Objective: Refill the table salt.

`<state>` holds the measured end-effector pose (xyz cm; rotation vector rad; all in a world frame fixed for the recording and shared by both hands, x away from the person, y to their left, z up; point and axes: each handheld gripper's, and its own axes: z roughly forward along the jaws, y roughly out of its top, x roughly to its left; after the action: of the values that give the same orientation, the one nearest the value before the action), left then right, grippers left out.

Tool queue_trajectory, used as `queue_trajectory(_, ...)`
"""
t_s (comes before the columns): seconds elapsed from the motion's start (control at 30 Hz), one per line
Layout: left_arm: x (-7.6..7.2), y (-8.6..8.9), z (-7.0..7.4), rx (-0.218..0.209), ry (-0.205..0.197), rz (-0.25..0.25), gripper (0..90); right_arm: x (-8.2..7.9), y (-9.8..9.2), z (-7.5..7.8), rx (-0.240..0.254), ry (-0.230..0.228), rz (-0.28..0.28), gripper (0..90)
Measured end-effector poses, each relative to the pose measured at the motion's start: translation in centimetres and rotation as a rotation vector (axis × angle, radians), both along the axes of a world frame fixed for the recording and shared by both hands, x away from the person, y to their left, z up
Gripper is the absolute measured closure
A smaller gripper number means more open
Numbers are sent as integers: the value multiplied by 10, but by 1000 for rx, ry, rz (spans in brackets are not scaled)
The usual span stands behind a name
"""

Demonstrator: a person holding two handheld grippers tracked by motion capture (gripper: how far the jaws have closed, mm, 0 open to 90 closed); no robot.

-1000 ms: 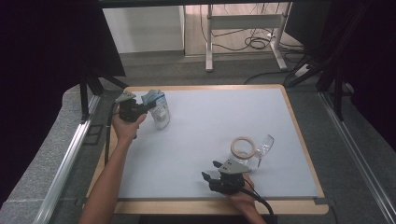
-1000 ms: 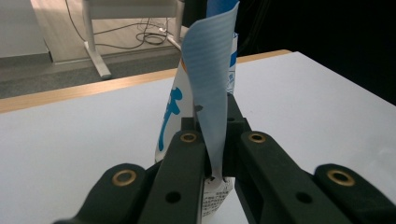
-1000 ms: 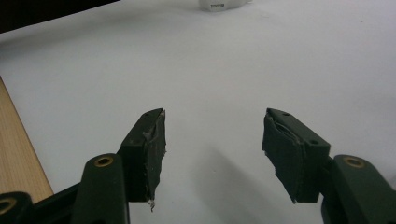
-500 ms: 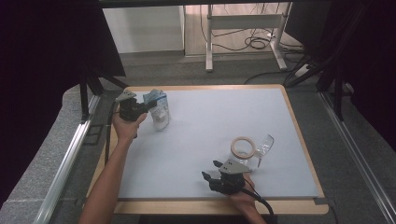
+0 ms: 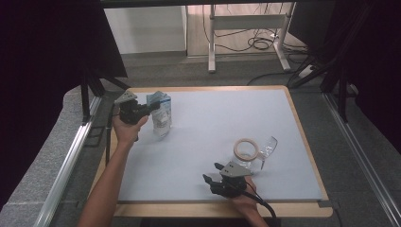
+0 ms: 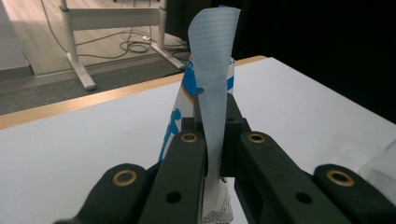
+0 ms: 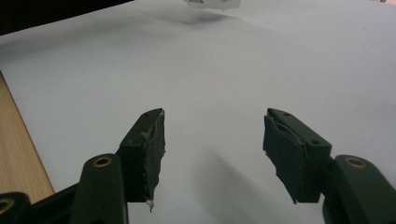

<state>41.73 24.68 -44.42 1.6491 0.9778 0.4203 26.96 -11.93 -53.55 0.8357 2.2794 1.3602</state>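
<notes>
A white pouch with blue print [image 5: 161, 118] stands upright at the left of the pale mat. My left gripper [image 5: 151, 107] reaches it from the left and is shut on its flat top seal. In the left gripper view that seal [image 6: 214, 65] rises as a thin strip out of the closed jaws of the left gripper [image 6: 213, 140]. Near the front edge, my right gripper [image 5: 213, 171] lies low over the mat and points left. In the right gripper view the right gripper [image 7: 212, 140] stands open over bare mat, with the pouch's base [image 7: 212, 3] far ahead.
A beige tape ring [image 5: 246, 148] and a clear plastic piece [image 5: 267, 148] lie just beyond the right gripper. The mat sits on a wood-rimmed board [image 5: 295, 113]. A metal rail [image 5: 71, 156] runs along the left, and a desk frame with cables [image 5: 246, 28] stands behind.
</notes>
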Motion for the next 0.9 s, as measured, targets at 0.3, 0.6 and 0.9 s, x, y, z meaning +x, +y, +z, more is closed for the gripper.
queue_trajectory(0.3, -14, -13, 7, -10, -7, -49, 900, 0, 1, 1, 5, -5, 2, 395)
queue_trajectory(0.6, -24, -30, 9, -6, -2, -93, 900, -1, 2, 2, 6, -7, -2, 377)
queue_trajectory(0.9, -31, -40, 9, 13, 13, -75, 900, -1, 5, 1, 2, -11, -5, 358)
